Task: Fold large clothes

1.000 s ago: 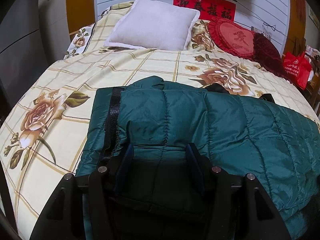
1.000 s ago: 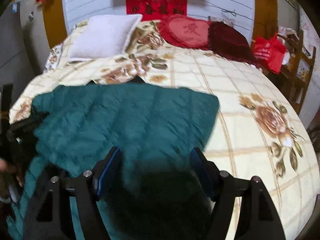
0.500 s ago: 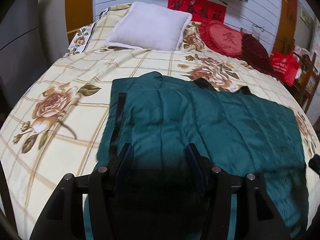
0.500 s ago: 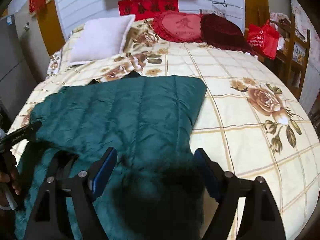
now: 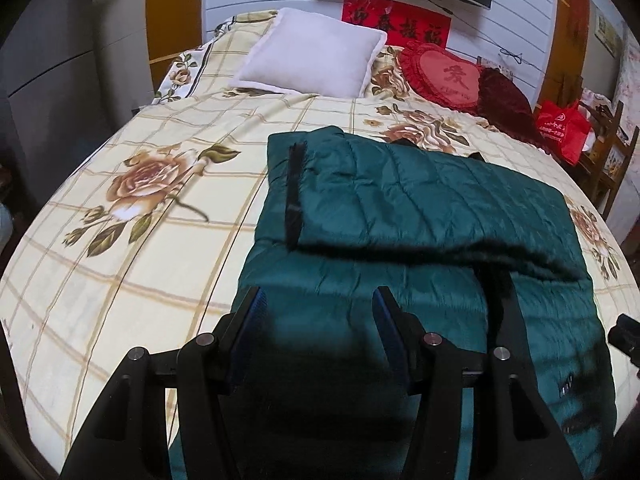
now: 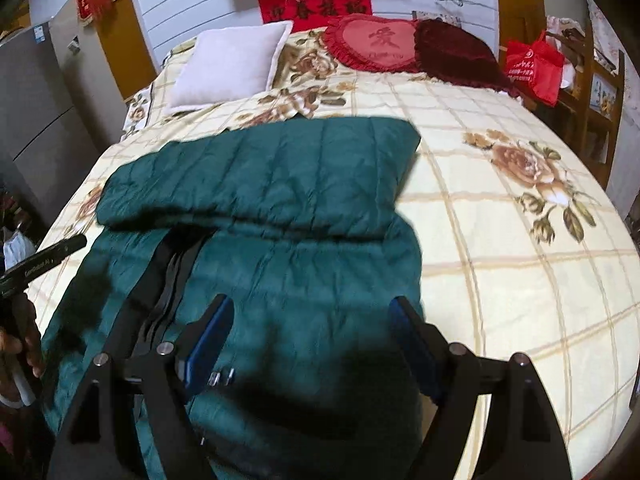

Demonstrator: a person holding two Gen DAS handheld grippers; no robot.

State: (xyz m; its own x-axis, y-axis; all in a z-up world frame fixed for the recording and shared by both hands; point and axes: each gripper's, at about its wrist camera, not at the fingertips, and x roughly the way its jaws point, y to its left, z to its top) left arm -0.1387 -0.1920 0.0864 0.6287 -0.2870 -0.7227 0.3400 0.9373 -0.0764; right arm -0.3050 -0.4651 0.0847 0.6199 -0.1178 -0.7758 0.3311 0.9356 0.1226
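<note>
Dark green quilted jacket (image 5: pixel 420 200), padded, stitched in parallel channels. Lies flat on the bedspread (image 5: pixel 160 240), on its near half, closer to the foot edge than to the pillow end. Folded once: the far portion is turned back over the near portion, forming a double layer with a soft rounded fold line running across the garment (image 6: pixel 280 184). A black zipper band (image 5: pixel 294 192) shows along the left edge of the upper layer; a second black zipper strip (image 6: pixel 168 276) runs down the lower layer toward the near edge. Surface slightly puffed, lightly creased.
</note>
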